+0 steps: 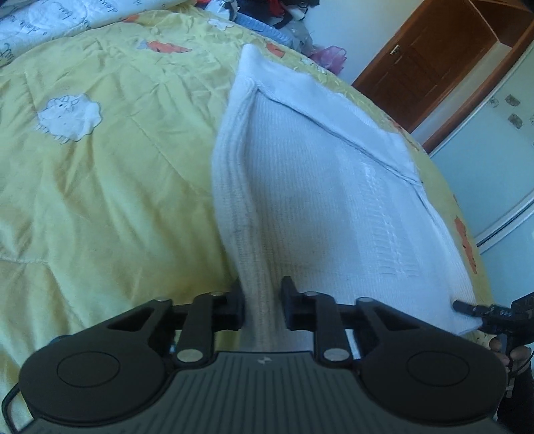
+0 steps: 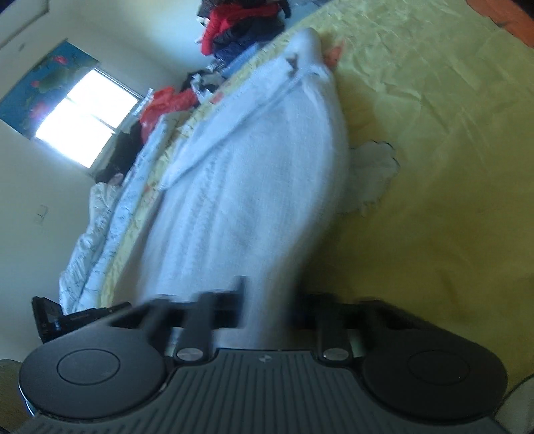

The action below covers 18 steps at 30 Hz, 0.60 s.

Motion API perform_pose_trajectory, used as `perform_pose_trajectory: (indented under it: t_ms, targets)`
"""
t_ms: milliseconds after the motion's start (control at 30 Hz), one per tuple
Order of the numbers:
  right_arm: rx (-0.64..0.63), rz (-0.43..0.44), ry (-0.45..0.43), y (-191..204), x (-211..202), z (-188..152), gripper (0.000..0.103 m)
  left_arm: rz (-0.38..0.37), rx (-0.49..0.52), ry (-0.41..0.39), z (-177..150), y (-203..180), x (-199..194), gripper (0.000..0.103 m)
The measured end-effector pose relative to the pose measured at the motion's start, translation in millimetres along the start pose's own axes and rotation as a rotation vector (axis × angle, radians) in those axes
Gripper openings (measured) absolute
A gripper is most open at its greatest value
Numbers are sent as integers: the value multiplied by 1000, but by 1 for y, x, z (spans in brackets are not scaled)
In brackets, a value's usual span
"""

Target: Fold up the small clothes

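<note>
While spread across yellow bedspread (image 1: pixel 110 187): white garment (image 1: pixel 300 200), ribbed, one flap folded over far side. Left gripper (image 1: pixel 262 308): jaws narrow, clamped on near left edge. Right gripper (image 2: pixel 267 307): jaws narrow, clamped on near right corner. Heap of clothes (image 2: pixel 240 30) beyond far edge of bed.

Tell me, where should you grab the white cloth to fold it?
By its near edge, one tool at each corner, coming in low from the front. The white cloth lies flat on the yellow quilt, and only that near edge sits within reach. Both the left tool and right tool pinch it there now.
</note>
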State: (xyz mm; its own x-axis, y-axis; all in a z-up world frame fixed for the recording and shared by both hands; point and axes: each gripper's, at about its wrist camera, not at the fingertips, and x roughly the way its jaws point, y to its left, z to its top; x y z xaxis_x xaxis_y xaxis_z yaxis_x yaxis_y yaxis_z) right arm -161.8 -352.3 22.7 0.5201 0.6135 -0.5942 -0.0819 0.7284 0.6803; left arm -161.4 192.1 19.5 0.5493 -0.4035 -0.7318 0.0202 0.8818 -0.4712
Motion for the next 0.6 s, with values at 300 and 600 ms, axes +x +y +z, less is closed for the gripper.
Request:
perform_pose_trajectory:
  t_ms: [300, 600]
  targets:
    - [29, 142, -70, 3, -14, 11, 15, -49, 29, -26, 13, -10, -16, 12]
    - [18, 287, -156, 23, -24, 70, 15, -153, -9, -151, 76, -13, -39, 12]
